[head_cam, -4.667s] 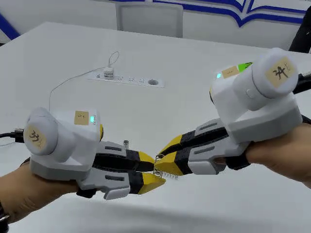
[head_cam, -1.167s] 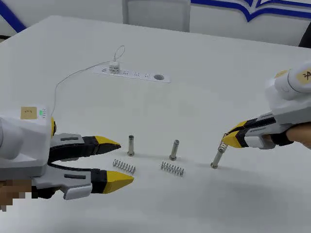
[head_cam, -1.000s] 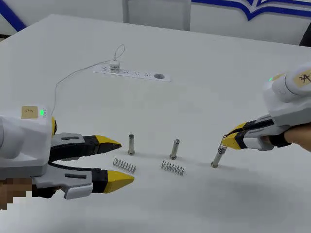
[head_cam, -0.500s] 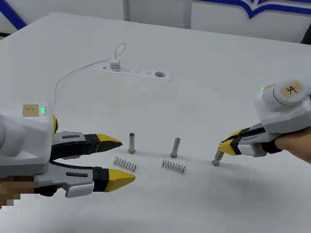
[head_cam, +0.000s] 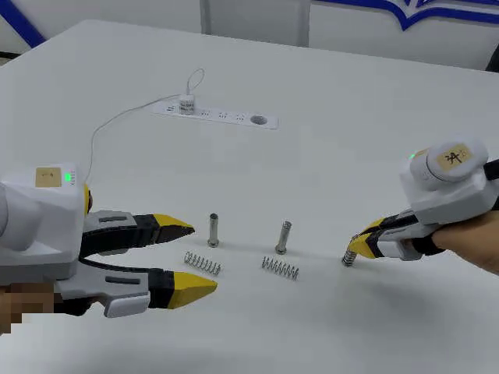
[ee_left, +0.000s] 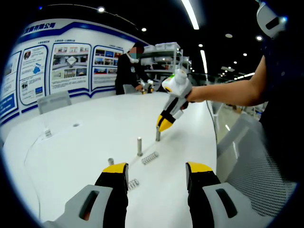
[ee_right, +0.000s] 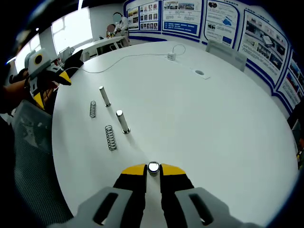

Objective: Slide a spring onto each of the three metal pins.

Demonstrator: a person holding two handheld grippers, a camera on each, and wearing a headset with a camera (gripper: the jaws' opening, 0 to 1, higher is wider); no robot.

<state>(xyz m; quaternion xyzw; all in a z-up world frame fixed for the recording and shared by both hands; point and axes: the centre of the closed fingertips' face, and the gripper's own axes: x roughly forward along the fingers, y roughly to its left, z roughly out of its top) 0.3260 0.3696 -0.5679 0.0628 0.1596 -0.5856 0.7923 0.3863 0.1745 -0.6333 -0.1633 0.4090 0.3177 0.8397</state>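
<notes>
Three metal pins stand in a row on the white table: the left pin (head_cam: 214, 230), the middle pin (head_cam: 283, 236) and the right pin (head_cam: 348, 258). A spring (head_cam: 350, 255) sits coiled around the right pin, and my right gripper (head_cam: 359, 241) is shut on its upper end. In the right gripper view the pin head (ee_right: 153, 167) shows between the yellow tips. Two loose springs (head_cam: 203, 263) (head_cam: 280, 269) lie in front of the other pins. My left gripper (head_cam: 201, 258) hovers open just left of the nearer spring, holding nothing.
A white power strip (head_cam: 214, 116) with a plugged charger (head_cam: 186, 104) and a thin cable lies farther back on the table. A chair (head_cam: 257, 15) stands behind the far edge. People (ee_left: 128, 66) stand at another table in the background.
My right gripper has come down along the right pin, and the spring has gone from the pin's top to low around it. The left gripper has stayed open in place.
</notes>
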